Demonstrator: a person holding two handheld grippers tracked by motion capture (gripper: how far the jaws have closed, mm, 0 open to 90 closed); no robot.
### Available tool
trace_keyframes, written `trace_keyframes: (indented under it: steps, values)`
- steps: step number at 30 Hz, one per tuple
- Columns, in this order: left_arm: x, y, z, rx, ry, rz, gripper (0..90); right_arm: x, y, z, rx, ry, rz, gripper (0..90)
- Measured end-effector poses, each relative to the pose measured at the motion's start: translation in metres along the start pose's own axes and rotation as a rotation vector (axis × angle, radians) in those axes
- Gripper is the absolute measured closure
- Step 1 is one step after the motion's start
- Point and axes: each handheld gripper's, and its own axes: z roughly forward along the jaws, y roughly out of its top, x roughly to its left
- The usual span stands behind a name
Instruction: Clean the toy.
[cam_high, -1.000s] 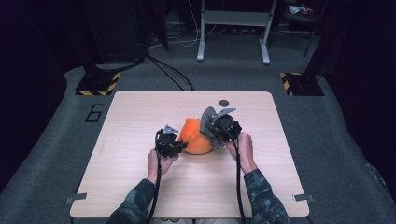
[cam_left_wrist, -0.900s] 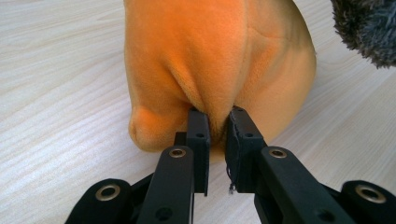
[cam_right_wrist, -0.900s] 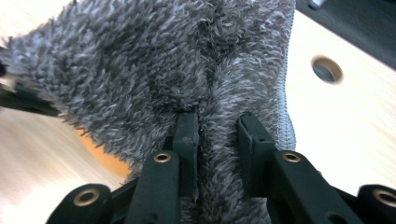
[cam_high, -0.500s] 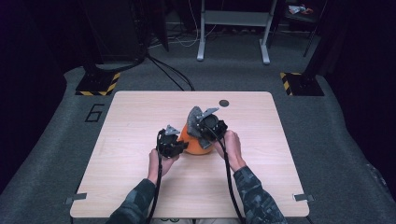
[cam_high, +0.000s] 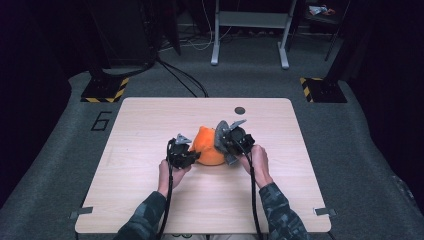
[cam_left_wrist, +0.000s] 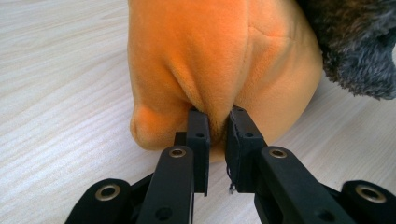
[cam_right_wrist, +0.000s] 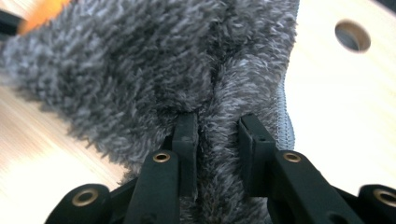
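Your left tool (cam_left_wrist: 217, 128) pinches the orange plush (cam_high: 209, 146) at mid-bench (cam_high: 150, 115), anchoring it, while your right tool (cam_right_wrist: 217, 135) clamps the grey fur (cam_right_wrist: 154, 60) to pull it over.

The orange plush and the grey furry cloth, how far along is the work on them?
Done: both grips are set. The left gripper pinches a fold of the orange plush, and the right gripper pinches the grey furry cloth. In hand: the cloth lies against the plush's right side in the high view. Left: probably drawing the cloth across, since most of the orange shows uncovered.
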Motion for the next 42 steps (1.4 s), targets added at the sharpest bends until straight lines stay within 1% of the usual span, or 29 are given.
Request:
trace_keyframes:
  steps: [1, 3, 4, 5, 7, 9, 11, 12, 13, 14, 15, 16, 19, 21, 23, 25, 27, 28, 30, 31, 32, 34, 35, 36, 37, 38, 39, 40, 42]
  values:
    - [0.000, 0.000, 0.000, 0.000, 0.001, 0.000, 80.8, -0.001, -0.002, 0.002, 0.013, -0.001, 0.013, 71.1]
    - [0.000, 0.000, 0.000, 0.000, 0.003, -0.003, 80.8, -0.006, -0.007, 0.007, 0.015, -0.003, 0.012, 71.1]
    - [0.001, 0.000, 0.000, 0.000, 0.006, 0.000, 80.8, -0.007, -0.010, 0.009, 0.036, -0.008, 0.037, 71.2]
    - [0.001, -0.001, 0.001, -0.003, 0.004, -0.011, 80.8, -0.009, -0.012, 0.013, 0.037, -0.007, 0.037, 71.2]
    - [0.002, -0.001, 0.000, 0.003, 0.002, -0.005, 80.7, -0.010, -0.017, 0.019, 0.063, -0.004, 0.071, 71.2]
    - [0.002, -0.001, 0.000, 0.003, 0.003, -0.005, 80.8, -0.013, -0.020, 0.026, 0.077, 0.006, 0.087, 71.2]
    - [0.002, -0.001, 0.001, -0.001, 0.005, -0.007, 80.7, -0.015, -0.023, 0.035, 0.095, 0.002, 0.098, 71.2]
    - [0.002, -0.001, 0.001, -0.001, 0.005, -0.007, 80.7, -0.016, -0.025, 0.039, 0.110, 0.011, 0.096, 71.1]
    - [0.002, -0.001, 0.001, -0.001, 0.005, -0.007, 80.7, -0.016, -0.025, 0.039, 0.110, 0.011, 0.096, 71.1]
    - [0.002, -0.002, 0.000, -0.001, 0.005, -0.008, 80.7, -0.017, -0.029, 0.048, 0.123, 0.017, 0.098, 71.1]
    - [0.002, -0.002, 0.000, -0.001, 0.005, -0.008, 80.7, -0.017, -0.029, 0.048, 0.123, 0.017, 0.098, 71.1]
    - [0.002, -0.002, 0.000, 0.000, 0.006, -0.007, 80.7, -0.018, -0.032, 0.053, 0.123, 0.026, 0.106, 71.1]
    - [0.002, -0.002, 0.000, 0.000, 0.009, -0.007, 80.6, -0.019, -0.031, 0.050, 0.128, 0.019, 0.100, 71.1]
    - [0.002, -0.002, 0.000, -0.001, 0.011, -0.010, 80.5, -0.021, -0.031, 0.044, 0.118, 0.009, 0.107, 71.3]
    - [0.003, -0.002, 0.000, -0.005, 0.006, -0.017, 80.4, -0.024, -0.029, 0.034, 0.092, 0.002, 0.127, 71.3]
    - [0.003, -0.003, 0.000, -0.010, 0.004, -0.022, 80.4, -0.027, -0.026, 0.021, 0.032, -0.007, 0.116, 71.4]
    - [0.002, -0.002, 0.000, -0.006, 0.005, -0.018, 80.3, -0.024, -0.020, 0.006, -0.027, -0.010, 0.117, 71.4]
    - [0.002, -0.002, -0.001, -0.002, 0.007, -0.008, 80.3, -0.021, -0.016, -0.001, -0.051, 0.003, 0.111, 71.4]
    - [0.002, -0.002, 0.000, -0.005, 0.007, -0.008, 80.2, -0.014, -0.009, -0.010, -0.094, 0.030, 0.100, 71.4]
    - [0.002, -0.002, -0.001, -0.005, 0.006, -0.007, 80.1, -0.010, -0.006, -0.010, -0.093, 0.041, 0.083, 71.3]
    - [0.002, -0.002, -0.001, -0.005, 0.007, -0.007, 79.9, -0.005, -0.004, -0.007, -0.079, 0.040, 0.060, 71.4]
    - [0.002, -0.002, 0.000, -0.006, 0.003, -0.005, 79.0, 0.002, -0.002, 0.004, -0.034, 0.015, 0.023, 71.5]
    - [0.002, -0.001, 0.000, -0.010, 0.008, -0.002, 78.3, 0.003, -0.003, 0.008, -0.033, 0.005, 0.013, 71.7]
    - [0.002, -0.001, -0.001, -0.009, 0.002, 0.001, 77.2, 0.003, -0.003, 0.010, -0.030, 0.004, 0.031, 71.7]
    - [0.002, -0.001, -0.001, -0.011, 0.002, 0.004, 75.1, 0.001, -0.004, 0.011, -0.040, 0.008, 0.031, 71.7]
    - [0.002, 0.000, -0.002, -0.010, 0.004, 0.011, 71.9, -0.001, -0.004, 0.011, -0.034, 0.012, 0.042, 71.7]
    - [0.002, 0.000, -0.002, -0.013, 0.002, 0.009, 68.1, -0.002, -0.005, 0.013, -0.040, 0.010, 0.038, 71.7]
    - [0.002, 0.001, -0.003, -0.007, 0.009, 0.021, 64.2, -0.003, -0.005, 0.013, -0.034, 0.007, 0.050, 71.7]
    - [0.001, 0.001, -0.003, -0.002, 0.017, 0.041, 57.4, -0.005, -0.005, 0.015, -0.040, 0.003, 0.052, 71.7]
